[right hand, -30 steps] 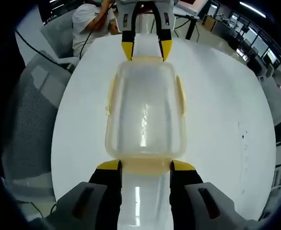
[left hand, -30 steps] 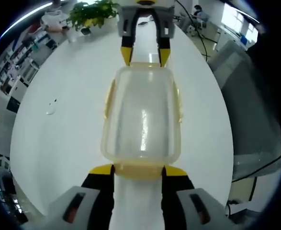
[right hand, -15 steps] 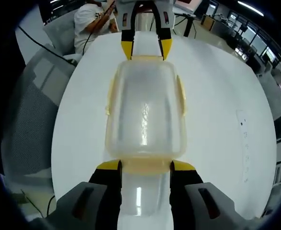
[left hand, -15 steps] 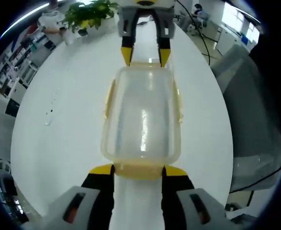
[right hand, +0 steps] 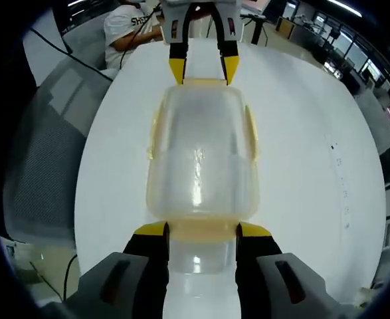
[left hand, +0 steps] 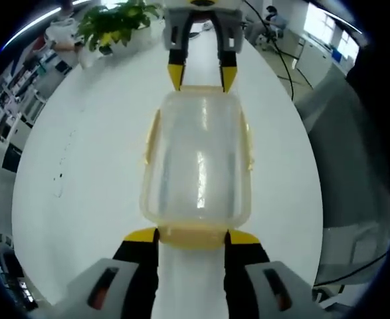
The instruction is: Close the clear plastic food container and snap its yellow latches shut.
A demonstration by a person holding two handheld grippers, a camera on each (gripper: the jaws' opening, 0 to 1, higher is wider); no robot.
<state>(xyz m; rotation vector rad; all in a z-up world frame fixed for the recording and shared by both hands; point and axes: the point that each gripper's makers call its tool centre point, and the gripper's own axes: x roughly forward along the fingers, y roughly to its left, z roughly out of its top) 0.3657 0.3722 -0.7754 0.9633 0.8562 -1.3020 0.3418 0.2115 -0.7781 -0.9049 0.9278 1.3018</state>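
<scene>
Clear container (left hand: pixel 196 166) w/ lid on sits on the white table (left hand: pixel 95 166), held between both grippers. Left gripper (left hand: pixel 192 236) at one short end, jaws spread, tips touching that end's yellow latch (left hand: pixel 193 236). Right gripper (right hand: pixel 202 230) at the opposite end, jaws likewise apart against its latch. Potted plant (left hand: pixel 115 23) beyond container's far end, well apart.

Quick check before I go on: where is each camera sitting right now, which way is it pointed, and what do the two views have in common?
Left gripper view: rides on the left gripper, looking along its jaws over the clear container toward the right gripper and a potted plant.
Right gripper view: rides on the right gripper, looking the opposite way over the container toward the left gripper and a seated person.
Shared: container, white table, both grippers at its opposite ends.
</scene>
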